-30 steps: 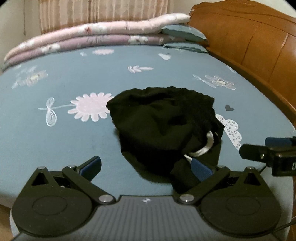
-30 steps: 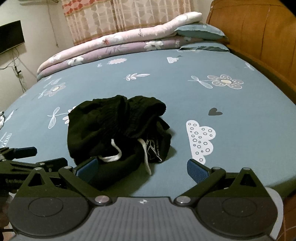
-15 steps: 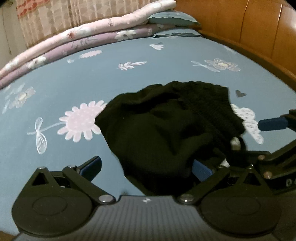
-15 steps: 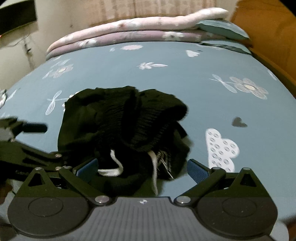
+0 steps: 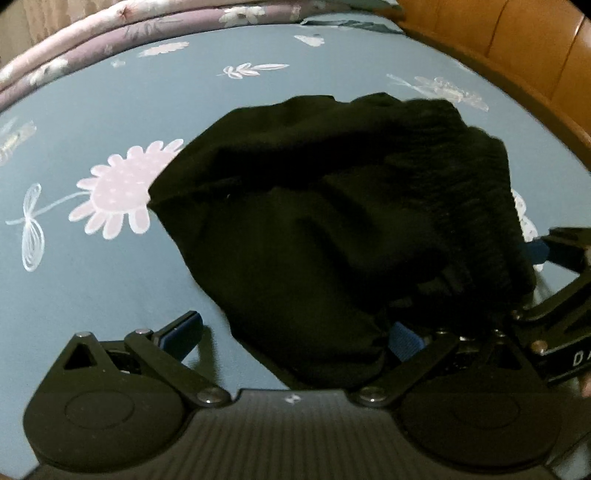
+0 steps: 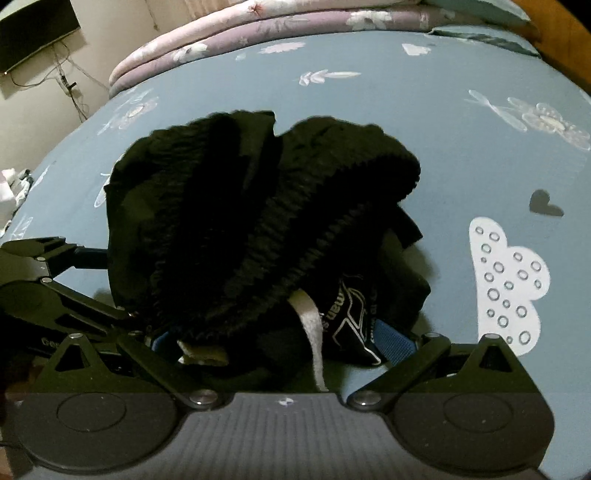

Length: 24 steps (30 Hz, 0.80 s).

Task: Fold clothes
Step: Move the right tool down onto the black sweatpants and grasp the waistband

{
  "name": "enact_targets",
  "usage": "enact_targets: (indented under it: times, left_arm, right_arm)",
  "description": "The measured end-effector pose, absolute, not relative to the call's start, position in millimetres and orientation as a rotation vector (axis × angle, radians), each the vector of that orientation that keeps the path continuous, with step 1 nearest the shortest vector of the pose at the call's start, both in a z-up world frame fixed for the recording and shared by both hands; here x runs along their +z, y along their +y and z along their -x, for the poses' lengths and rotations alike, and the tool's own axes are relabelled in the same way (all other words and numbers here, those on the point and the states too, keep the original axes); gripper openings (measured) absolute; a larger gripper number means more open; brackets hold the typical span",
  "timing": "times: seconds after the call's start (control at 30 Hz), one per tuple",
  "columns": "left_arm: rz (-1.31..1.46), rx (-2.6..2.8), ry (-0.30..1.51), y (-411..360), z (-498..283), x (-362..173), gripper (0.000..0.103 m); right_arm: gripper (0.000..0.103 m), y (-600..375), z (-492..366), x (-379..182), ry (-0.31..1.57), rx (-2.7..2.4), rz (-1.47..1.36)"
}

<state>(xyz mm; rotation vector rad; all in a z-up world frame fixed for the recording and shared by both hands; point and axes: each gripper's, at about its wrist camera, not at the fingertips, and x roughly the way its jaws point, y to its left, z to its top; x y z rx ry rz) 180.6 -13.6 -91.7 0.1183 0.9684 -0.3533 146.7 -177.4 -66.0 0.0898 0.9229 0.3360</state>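
A crumpled black garment lies in a heap on the blue flowered bed sheet. My left gripper is open, and the heap's near left edge lies between its fingers. From the other side, the garment shows ribbed folds, a white drawstring and a printed label. My right gripper is open too, with the drawstring end of the heap between its fingers. The two tools sit side by side at the heap's near edge, almost touching.
A wooden headboard borders the bed on the right. Folded pink and purple quilts lie along the far edge. A dark screen with dangling cables hangs on the left wall. Bare sheet stretches beyond and right of the heap.
Both grippers have moved forward onto the heap, whose near edge now lies between each pair of fingers. The tools have drawn close together. Both stay open.
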Motion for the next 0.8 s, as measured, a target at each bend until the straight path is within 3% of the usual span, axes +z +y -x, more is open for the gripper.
enact_targets:
  times: [0.33,0.8]
  left_arm:
    - [-0.138,-0.434,0.947,-0.6,-170.1,-96.1,0.103]
    - [-0.585,-0.666,0.592,-24.5,-135.6,3.3,0.102]
  right_arm:
    - [0.103,-179.7,-126.6,-66.3,0.841,0.384,-0.046]
    - [0.100,-211.0,-87.0,-5.5,0.685,0.463,0.000]
